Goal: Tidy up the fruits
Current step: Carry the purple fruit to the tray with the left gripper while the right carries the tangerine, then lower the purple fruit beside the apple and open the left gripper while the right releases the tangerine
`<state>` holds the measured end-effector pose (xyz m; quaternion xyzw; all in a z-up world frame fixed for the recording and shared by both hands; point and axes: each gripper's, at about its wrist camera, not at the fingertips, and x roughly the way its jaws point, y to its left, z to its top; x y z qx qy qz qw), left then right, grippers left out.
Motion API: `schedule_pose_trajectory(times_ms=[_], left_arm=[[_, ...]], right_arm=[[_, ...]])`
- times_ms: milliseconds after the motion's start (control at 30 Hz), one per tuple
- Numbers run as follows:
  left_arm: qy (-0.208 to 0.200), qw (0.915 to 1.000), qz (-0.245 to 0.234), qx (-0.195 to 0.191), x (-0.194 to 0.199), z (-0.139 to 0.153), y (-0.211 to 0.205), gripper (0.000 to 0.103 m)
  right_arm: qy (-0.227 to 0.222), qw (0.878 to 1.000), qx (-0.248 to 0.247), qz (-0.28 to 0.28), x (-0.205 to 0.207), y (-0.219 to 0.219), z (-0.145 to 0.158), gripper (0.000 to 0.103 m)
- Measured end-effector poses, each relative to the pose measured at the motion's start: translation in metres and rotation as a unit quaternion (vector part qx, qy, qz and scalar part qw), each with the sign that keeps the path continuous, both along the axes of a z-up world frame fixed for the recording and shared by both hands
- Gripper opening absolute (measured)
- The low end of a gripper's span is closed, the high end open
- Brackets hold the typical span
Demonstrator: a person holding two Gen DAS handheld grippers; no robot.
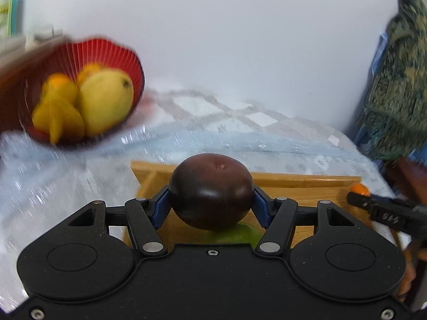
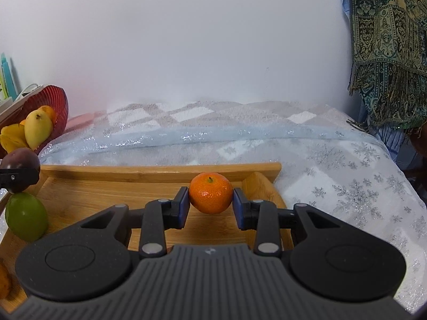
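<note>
Left tool: clamped across dark purple fruit, over wooden tray; smooth, glossy, likely slippery; grip widest middle; right tool: pinching mandarin; light, soft-skinned, gentle squeeze; red basket beyond, left.

Purple fruit, mandarin — gripped.
</note>
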<state>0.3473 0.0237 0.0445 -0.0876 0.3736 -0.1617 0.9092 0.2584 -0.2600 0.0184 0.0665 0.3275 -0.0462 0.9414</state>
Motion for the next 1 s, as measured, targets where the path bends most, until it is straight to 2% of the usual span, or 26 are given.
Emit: schedule_pose_trajectory(times_ms=[67, 100, 200, 300, 433, 733, 800, 867, 1000], left_arm=[[0.025, 0.9993, -0.006, -0.026, 0.004, -0.005, 0.005, 0.06], [0.033, 0.999, -0.009, -0.027, 0.005, -0.008, 0.005, 0.06], [0.028, 0.9995, -0.009, 0.009, 0.002, -0.011, -0.003, 0.06], [0.022, 0.9995, -0.009, 0.021, 0.0, -0.01, -0.008, 0.06], [0.019, 0.9994, -0.009, 0.027, -0.002, -0.01, -0.01, 0.06], [0.035, 0.9992, -0.013, 0.013, 0.003, -0.011, -0.004, 0.061], [0.035, 0.9992, -0.014, 0.014, 0.003, -0.011, -0.004, 0.061], [0.034, 0.9992, -0.013, 0.017, 0.002, -0.01, -0.005, 0.061], [0.025, 0.9992, -0.014, 0.027, -0.001, -0.008, -0.007, 0.063]], right_arm=[[-0.002, 1.0, 0.001, -0.002, 0.0, 0.0, -0.001, 0.039], [-0.002, 1.0, 0.002, -0.003, 0.001, 0.0, -0.001, 0.039], [0.005, 1.0, 0.01, -0.007, 0.004, -0.001, -0.004, 0.039], [0.008, 1.0, 0.014, -0.004, 0.005, -0.002, -0.005, 0.039], [0.017, 1.0, 0.013, 0.001, 0.006, 0.001, -0.007, 0.039], [0.027, 1.0, 0.015, 0.004, 0.008, 0.003, -0.009, 0.04], [0.027, 1.0, 0.014, 0.004, 0.008, 0.003, -0.009, 0.043], [0.026, 0.999, 0.017, 0.005, 0.007, 0.003, -0.009, 0.05], [0.026, 0.999, 0.019, 0.004, 0.007, 0.003, -0.009, 0.053]])
